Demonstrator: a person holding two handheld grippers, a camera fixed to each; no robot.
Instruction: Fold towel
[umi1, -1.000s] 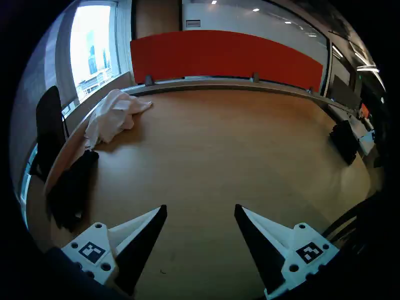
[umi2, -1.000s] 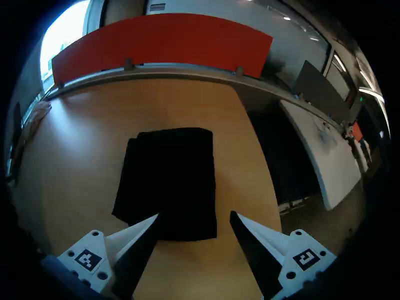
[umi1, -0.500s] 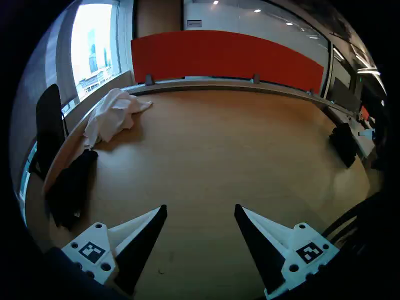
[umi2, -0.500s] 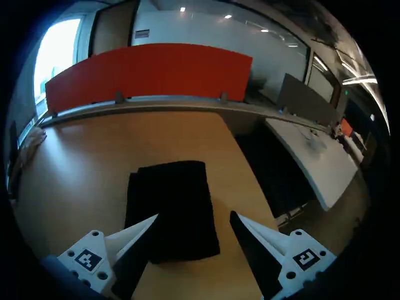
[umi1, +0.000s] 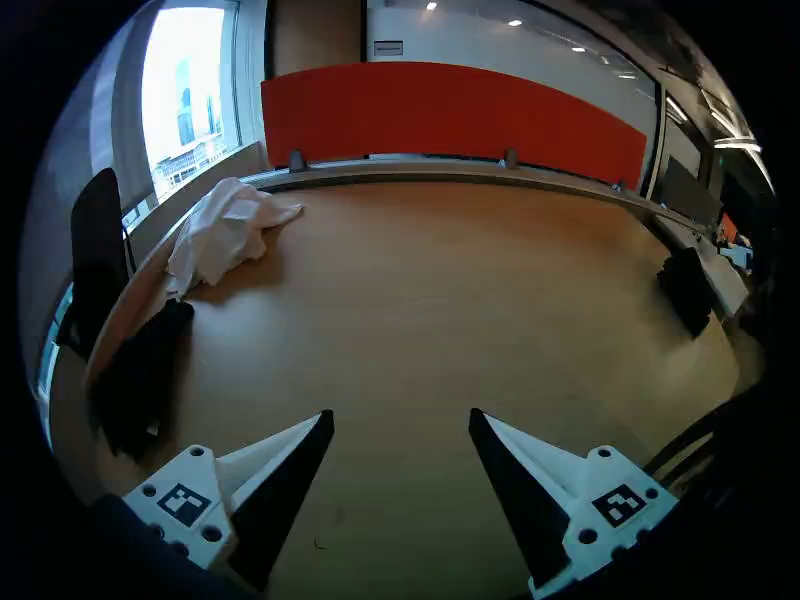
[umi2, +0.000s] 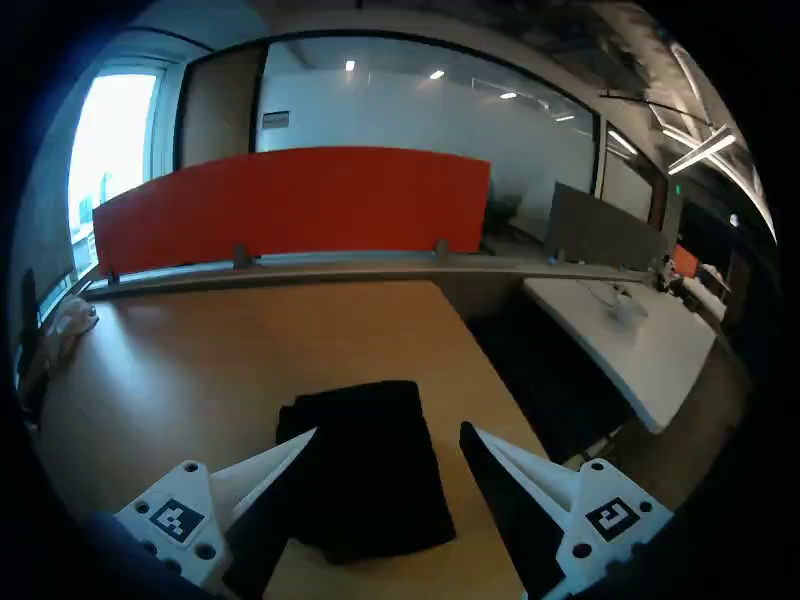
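- Here, each gripper finger wears a small black-and-white square mark (umi1: 184, 503). The wall sign (umi1: 386, 47) is too small to read.
- The left gripper (umi1: 398, 414) is over the wooden tabletop (umi1: 430, 280), tipped down a little. Its fingers are wide apart and hold nothing.
- The right gripper (umi2: 388, 430) points level across the room, fingers wide apart too, holding nothing.
- The black towel (umi2: 365, 470) lies folded in a neat oblong near the tabletop's right edge, seen between the right gripper's fingers.
- A crumpled white towel (umi1: 225, 230) sits at the far left corner, near a red screen (umi1: 450, 105).
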